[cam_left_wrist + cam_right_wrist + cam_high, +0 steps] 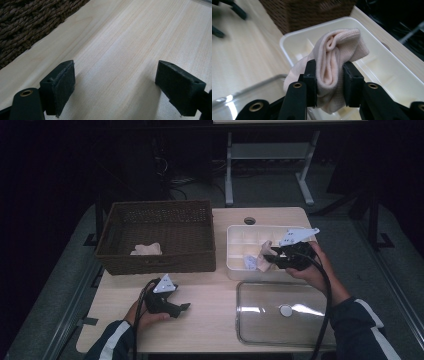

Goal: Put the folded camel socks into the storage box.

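Note:
A rolled pale pink sock [337, 50] is pinched between the jaws of my right gripper [329, 75], which is shut on it. In the high view that gripper [270, 257] holds the sock [262, 251] just above the white divided box [235, 270], at its right part. Another pale cloth item [249, 263] lies in a compartment below it. My left gripper [182, 309] rests low over the wooden table [210, 320] in front of the basket. Its jaws stand wide apart in the left gripper view [115, 75], with nothing between them.
A brown wicker basket [160, 205] stands at the back left with a pinkish sock [146, 249] inside. A clear plastic lid [285, 312] lies flat in front of the white box. The basket wall [25, 25] is close to the left gripper.

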Demonstrator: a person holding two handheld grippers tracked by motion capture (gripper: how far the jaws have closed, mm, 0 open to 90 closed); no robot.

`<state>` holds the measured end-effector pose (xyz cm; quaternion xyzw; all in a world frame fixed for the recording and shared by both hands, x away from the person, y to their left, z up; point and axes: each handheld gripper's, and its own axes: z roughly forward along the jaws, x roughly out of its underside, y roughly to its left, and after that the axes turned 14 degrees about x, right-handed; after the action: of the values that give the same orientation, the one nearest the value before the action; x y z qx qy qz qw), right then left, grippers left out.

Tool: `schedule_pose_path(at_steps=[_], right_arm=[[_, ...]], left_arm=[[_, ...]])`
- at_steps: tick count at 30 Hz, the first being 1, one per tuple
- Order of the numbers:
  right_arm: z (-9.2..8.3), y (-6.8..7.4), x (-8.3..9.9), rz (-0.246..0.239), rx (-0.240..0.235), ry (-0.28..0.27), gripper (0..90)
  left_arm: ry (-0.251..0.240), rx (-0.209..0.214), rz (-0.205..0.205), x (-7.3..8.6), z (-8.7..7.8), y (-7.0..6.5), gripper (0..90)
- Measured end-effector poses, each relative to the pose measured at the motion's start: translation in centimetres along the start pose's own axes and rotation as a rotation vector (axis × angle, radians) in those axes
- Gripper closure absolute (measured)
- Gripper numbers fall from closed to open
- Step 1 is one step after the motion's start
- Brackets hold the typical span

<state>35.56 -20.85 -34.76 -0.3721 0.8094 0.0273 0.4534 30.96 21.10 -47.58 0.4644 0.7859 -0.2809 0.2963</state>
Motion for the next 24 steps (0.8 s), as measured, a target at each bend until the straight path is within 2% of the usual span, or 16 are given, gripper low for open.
schedule_pose_path(at_steps=[3,5,9,11,16,18,21,24], right_arm=[[0.7,-1.2,0.8,0.014,0.032,0.033,67.6],[1.0,-1.6,1.2,0.029,0.041,0.056,67.6],[1.5,-2.2,1.8,0.026,0.061,0.089,67.6],[1.9,-2.0,2.0,0.01,0.078,0.111,67.5],[3.0,-1.5,2.1,-0.018,0.082,0.146,67.5],[3.5,-1.2,2.1,-0.042,0.108,0.164,67.4],[4.5,-1.0,2.3,-0.054,0.103,0.192,67.3],[5.5,-0.7,2.6,-0.065,0.06,0.221,67.0]], left_arm=[[0.004,-0.001,0.003,0.0,0.0,0.0,15.2],[0.005,-0.002,0.005,0.0,0.0,0.0,15.2],[-0.002,-0.001,-0.003,0.0,0.0,0.0,15.2],[-0.003,0.001,-0.004,0.0,0.0,0.0,15.2],[0.003,0.0,-0.001,0.0,0.0,0.0,15.2],[0.002,0.0,-0.001,0.0,0.0,0.0,15.2],[0.002,-0.001,0.001,0.0,0.0,0.0,15.2],[0.002,-0.001,0.001,0.0,0.0,0.0,15.2]])
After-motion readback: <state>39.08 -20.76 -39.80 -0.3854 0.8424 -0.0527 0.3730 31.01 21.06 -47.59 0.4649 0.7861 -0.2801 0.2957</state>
